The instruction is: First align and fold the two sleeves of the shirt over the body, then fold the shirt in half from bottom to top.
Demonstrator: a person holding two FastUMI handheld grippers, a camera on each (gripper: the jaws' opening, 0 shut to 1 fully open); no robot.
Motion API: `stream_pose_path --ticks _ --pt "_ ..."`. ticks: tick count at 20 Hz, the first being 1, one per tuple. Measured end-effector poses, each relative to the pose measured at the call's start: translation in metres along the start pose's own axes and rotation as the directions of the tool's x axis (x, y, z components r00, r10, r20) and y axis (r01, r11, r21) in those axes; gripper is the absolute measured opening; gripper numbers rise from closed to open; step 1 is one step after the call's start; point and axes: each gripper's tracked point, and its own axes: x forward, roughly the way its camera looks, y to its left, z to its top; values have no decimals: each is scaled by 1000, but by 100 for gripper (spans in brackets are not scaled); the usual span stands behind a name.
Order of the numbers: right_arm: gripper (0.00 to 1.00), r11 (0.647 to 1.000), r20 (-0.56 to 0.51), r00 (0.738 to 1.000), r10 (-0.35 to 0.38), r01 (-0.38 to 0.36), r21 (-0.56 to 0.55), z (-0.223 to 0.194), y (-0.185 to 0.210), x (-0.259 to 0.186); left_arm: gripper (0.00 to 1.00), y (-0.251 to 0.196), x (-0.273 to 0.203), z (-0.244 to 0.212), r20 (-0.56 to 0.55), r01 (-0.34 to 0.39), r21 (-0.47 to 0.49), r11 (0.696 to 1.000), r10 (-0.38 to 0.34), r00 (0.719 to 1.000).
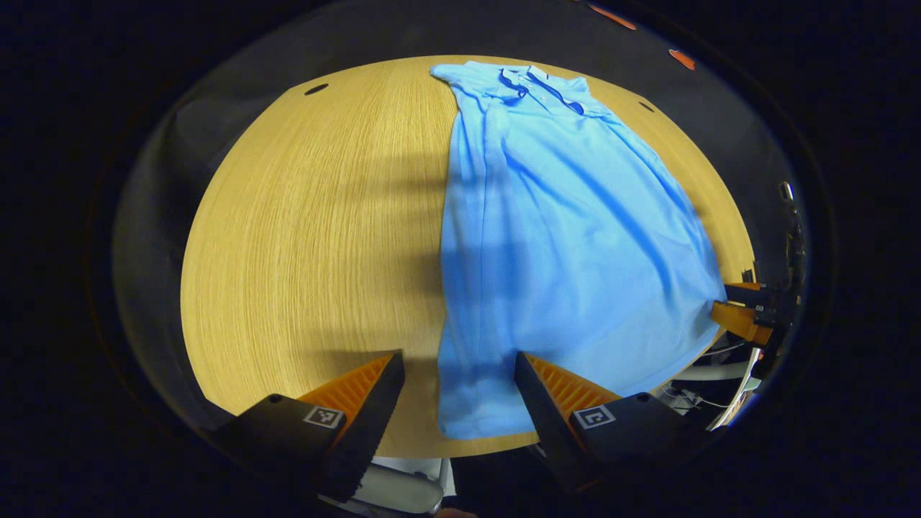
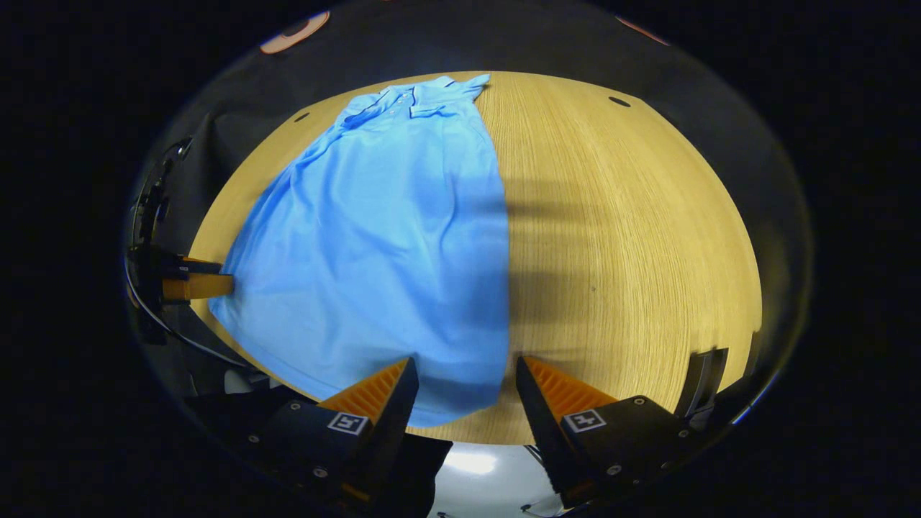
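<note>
Two claws are hovering wide open at the bottom hem of a blue shirt (image 1: 568, 237) lying on the bench (image 1: 309, 237), sleeves already folded in. Left claw (image 1: 458, 374) and right claw (image 2: 466, 378) are straddling opposite hem corners, likely preparing the bottom-to-top fold.

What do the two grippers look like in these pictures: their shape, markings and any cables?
The left gripper has two wedge-shaped fingers with ribbed inner faces, set on dark blocky mounts; each mount carries a small square black-and-white marker. The right gripper is built the same way, with visible screws on its mounts. In the right gripper view, a thin dark cable curves below the other gripper at the left edge.
</note>
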Motion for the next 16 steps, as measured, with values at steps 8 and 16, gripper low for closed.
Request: stream_pose_path --ticks 8,16 --pt "16 998 -22 998 -56 57 28 0 -3 5 62 -14 1 9 53 16 58 998 -19 998" --pt "1 963 14 996 88 -89 253 6 12 3 5 -22 -1 11 82 25 5 1000 -25 996"
